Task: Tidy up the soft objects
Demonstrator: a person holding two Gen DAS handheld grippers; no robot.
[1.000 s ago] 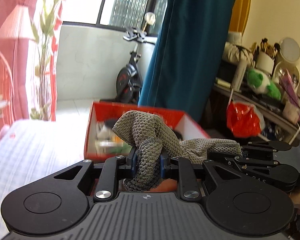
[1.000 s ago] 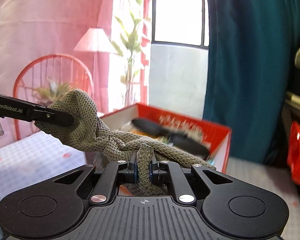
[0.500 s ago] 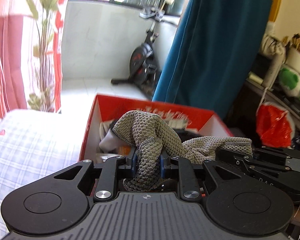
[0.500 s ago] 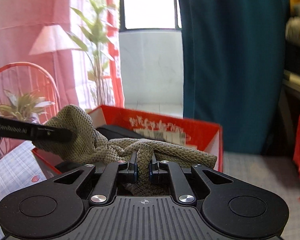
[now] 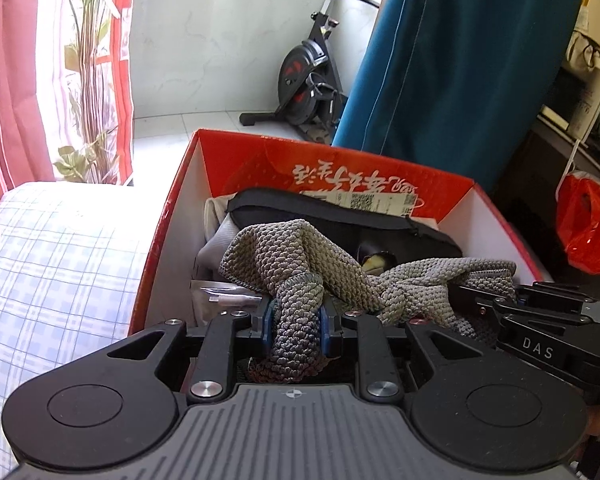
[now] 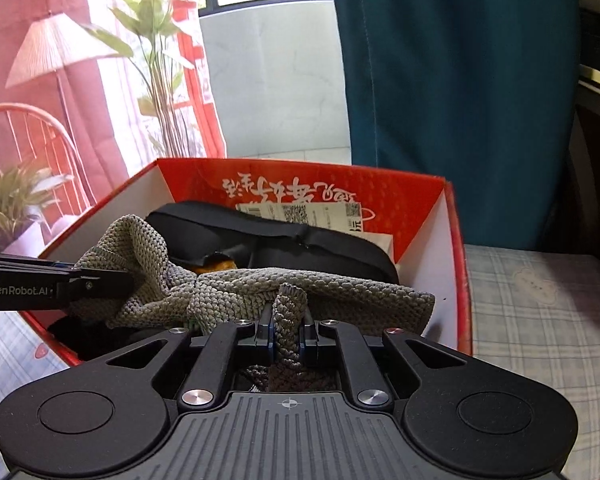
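A grey-green knitted cloth (image 5: 292, 256) is stretched between both grippers over an open red cardboard box (image 5: 172, 208). My left gripper (image 5: 294, 322) is shut on one bunched end of the cloth. My right gripper (image 6: 288, 334) is shut on the other end (image 6: 260, 292). The cloth hangs just inside the near side of the box (image 6: 458, 264), above a black pouch (image 6: 268, 236). The right gripper shows at the right edge of the left wrist view (image 5: 512, 304), and the left gripper shows at the left edge of the right wrist view (image 6: 112, 280).
The box stands on a checked bedspread (image 5: 52, 280) and holds papers and a white item (image 5: 216, 216). A teal curtain (image 5: 460, 72), an exercise bike (image 5: 308, 80), a plant (image 6: 156, 76), a lamp (image 6: 52, 52) and a red plastic bag (image 5: 588, 224) stand around.
Both grippers have tilted down and moved towards the box with the cloth still held. The cloth now sits lower, inside the box opening.
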